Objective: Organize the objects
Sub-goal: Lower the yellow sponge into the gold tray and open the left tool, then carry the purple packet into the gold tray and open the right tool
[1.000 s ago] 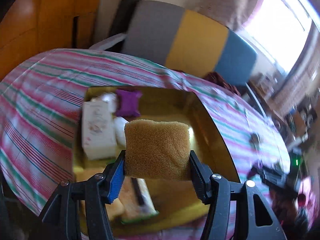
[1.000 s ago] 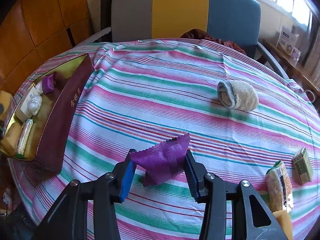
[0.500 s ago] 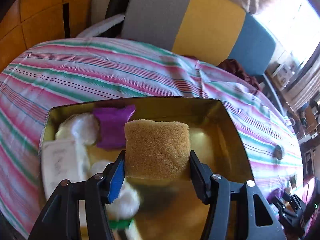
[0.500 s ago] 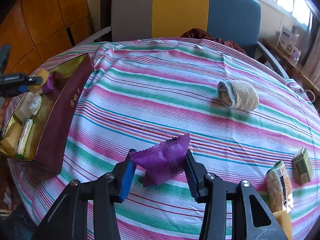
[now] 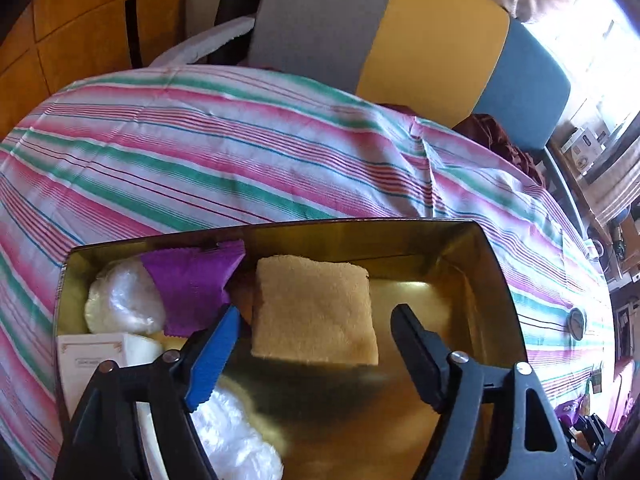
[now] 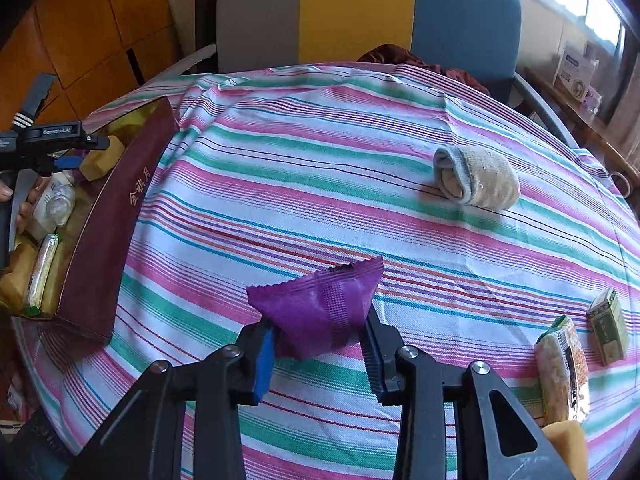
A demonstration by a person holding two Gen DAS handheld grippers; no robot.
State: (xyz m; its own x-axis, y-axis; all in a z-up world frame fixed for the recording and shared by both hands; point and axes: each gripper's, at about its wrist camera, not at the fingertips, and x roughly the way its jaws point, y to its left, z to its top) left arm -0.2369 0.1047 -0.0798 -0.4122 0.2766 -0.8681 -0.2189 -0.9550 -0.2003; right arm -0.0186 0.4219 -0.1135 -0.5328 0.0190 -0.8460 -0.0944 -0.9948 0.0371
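My left gripper [image 5: 316,344] is open over the gold-lined box [image 5: 472,264]. A tan sponge [image 5: 316,312] lies in the box between and just past the fingertips, free of both. In the box a purple packet [image 5: 192,284], white wrapped pieces [image 5: 124,300] and a white carton [image 5: 100,356] lie at the left. My right gripper [image 6: 320,344] is shut on a purple snack packet [image 6: 320,312] above the striped tablecloth [image 6: 320,184]. The box [image 6: 112,232] and the left gripper [image 6: 64,152] show at the left of the right wrist view.
A rolled grey-beige sock [image 6: 476,178] lies on the cloth at the right. A green carton [image 6: 608,324], a wrapped snack bar [image 6: 560,368] and a yellow sponge [image 6: 568,448] sit near the right edge. A grey, yellow and blue chair [image 6: 360,12] stands behind the table.
My left gripper has moved over the box, lowered and opened, letting go of the tan sponge inside. My right gripper has stayed still with the purple packet.
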